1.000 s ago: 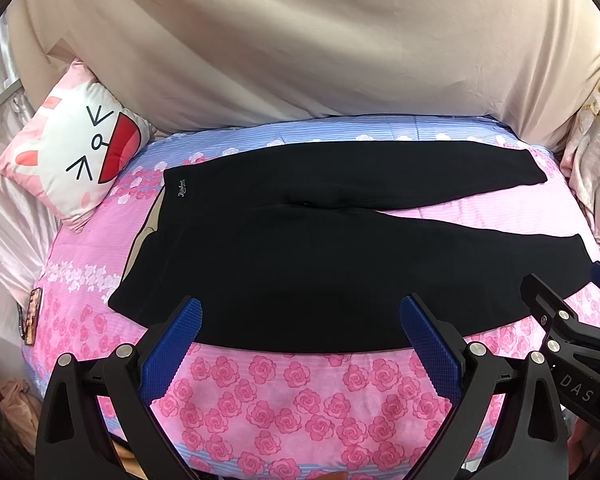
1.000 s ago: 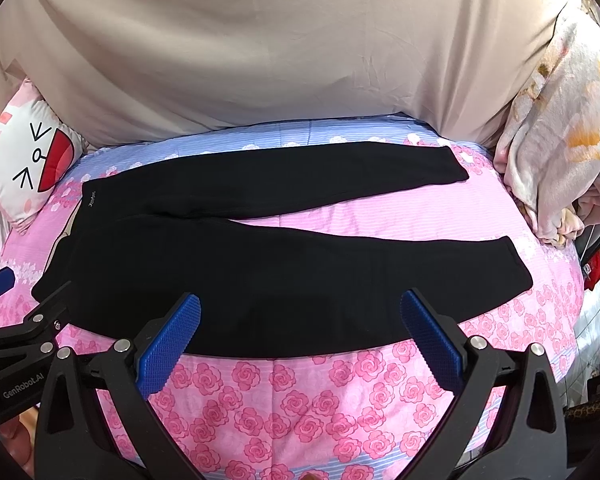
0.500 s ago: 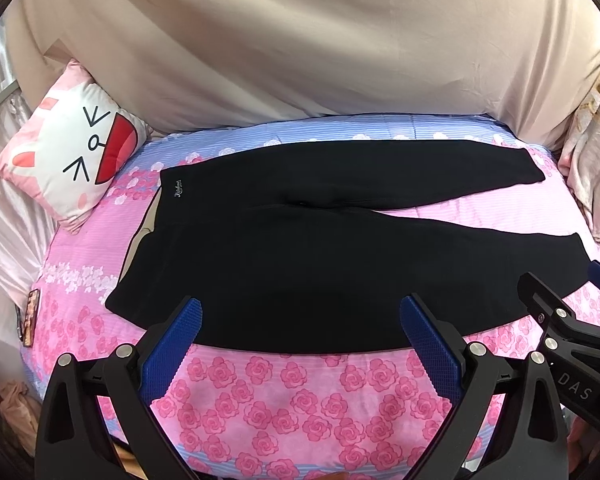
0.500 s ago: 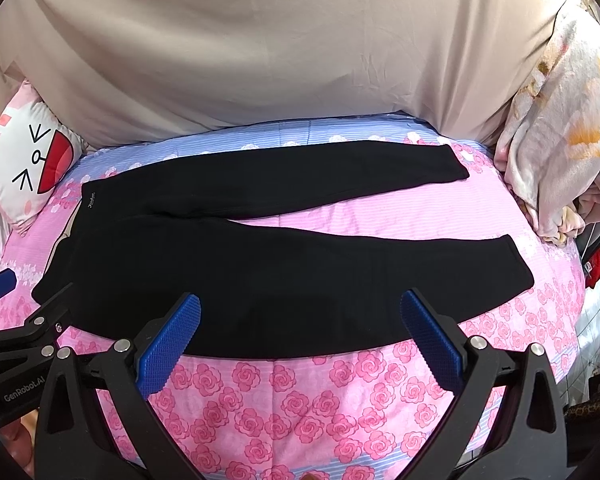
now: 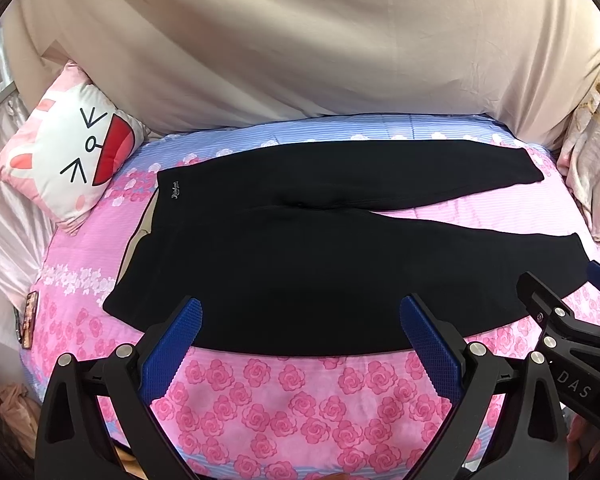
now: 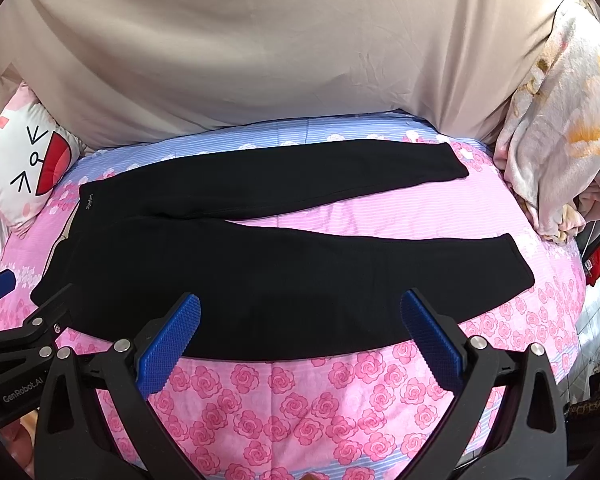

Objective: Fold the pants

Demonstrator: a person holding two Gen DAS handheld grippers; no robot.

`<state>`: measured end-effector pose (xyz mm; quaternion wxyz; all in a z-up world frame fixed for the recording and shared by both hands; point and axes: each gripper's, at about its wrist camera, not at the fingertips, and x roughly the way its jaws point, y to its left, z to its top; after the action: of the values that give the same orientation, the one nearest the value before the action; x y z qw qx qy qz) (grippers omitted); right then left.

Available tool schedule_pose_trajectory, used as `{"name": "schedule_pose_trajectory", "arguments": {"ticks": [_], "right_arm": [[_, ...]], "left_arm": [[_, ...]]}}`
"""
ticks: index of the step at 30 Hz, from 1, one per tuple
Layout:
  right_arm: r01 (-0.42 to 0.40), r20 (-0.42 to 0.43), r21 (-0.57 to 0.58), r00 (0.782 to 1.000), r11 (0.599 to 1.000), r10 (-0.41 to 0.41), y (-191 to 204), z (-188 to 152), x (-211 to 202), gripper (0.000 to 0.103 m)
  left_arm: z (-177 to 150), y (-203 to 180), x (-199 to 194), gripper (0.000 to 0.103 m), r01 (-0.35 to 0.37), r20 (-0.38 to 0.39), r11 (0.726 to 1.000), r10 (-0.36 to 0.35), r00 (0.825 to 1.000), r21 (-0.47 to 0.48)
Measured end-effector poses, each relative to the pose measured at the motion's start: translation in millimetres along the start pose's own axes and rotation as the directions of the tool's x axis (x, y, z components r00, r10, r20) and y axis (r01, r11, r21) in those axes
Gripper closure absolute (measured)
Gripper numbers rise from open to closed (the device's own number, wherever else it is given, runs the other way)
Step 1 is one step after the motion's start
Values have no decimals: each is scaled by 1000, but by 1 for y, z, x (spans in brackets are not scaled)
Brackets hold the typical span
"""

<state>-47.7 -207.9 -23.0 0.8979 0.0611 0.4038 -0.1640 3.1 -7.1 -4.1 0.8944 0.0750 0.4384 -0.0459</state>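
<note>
Black pants (image 5: 320,248) lay spread flat on a bed (image 5: 300,384) covered in a pink rose-print sheet, waistband toward the cartoon pillow (image 5: 72,160) at the left and both legs running right, splayed apart with a wedge of sheet showing between them. The left gripper (image 5: 300,332) and the right gripper (image 6: 300,332) hung side by side over the near edge of the bed, each with its blue pads spread wide and holding nothing, neither touching the cloth. No fold had yet been made. The fabric looked soft, light and limp, likely to sag and drag on the sheet rather than hold a shape. The sounder holds appeared to be the thicker edges: the waistband corner (image 5: 116,304) at the near left and the hem (image 6: 516,268) of the near leg.
</note>
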Motion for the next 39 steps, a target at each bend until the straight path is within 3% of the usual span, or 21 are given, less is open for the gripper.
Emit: {"name": "schedule_pose_trajectory", "arguments": {"ticks": [39], "right_arm": [[1,-14,1,1000,1000,-1,2,0,7,5]], "left_arm": [[5,-3,5,5,10,-12,1000,-10,1000,6]]}}
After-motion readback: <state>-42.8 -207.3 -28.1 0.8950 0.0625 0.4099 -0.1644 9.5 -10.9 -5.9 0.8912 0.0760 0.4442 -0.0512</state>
